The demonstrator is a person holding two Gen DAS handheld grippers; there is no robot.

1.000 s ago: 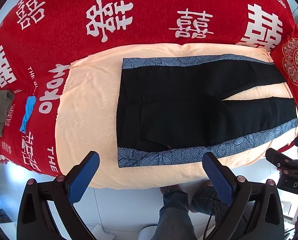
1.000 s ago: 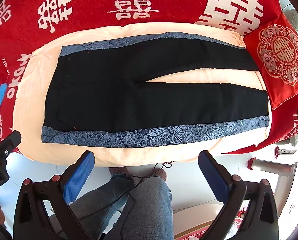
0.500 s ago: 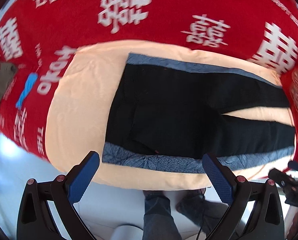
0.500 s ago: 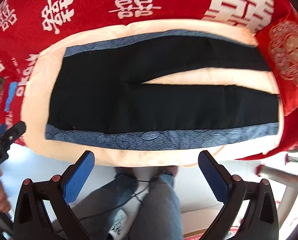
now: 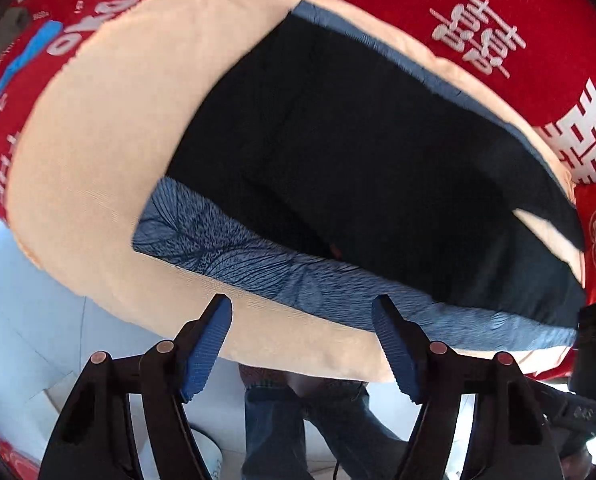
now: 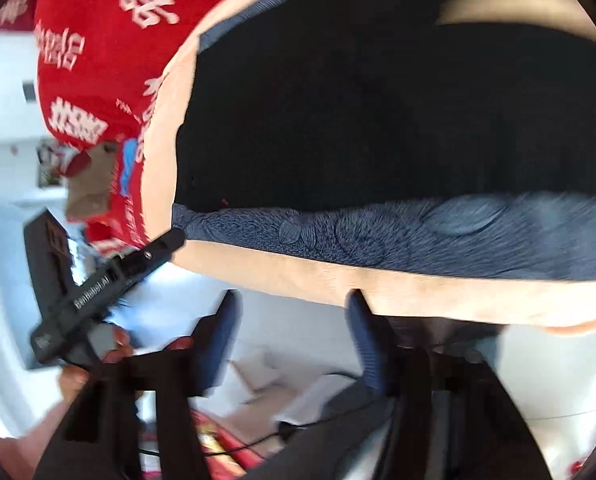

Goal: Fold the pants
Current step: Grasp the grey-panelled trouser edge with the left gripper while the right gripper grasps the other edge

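Black pants (image 5: 378, 168) flat below both grippers, downward-tilted, jaws closing, seemingly on nothing yet.

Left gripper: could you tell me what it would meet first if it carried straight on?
Probably the peach cloth just short of the pants' blue patterned edge; the left gripper holds nothing, jaws closing; depth is unclear.

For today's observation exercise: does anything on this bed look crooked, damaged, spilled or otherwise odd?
Nothing stands out. The black pants lie flat on the peach blanket, their blue patterned side stripe smooth along the near edge. No spill or damage shows; the right wrist view is blurred.
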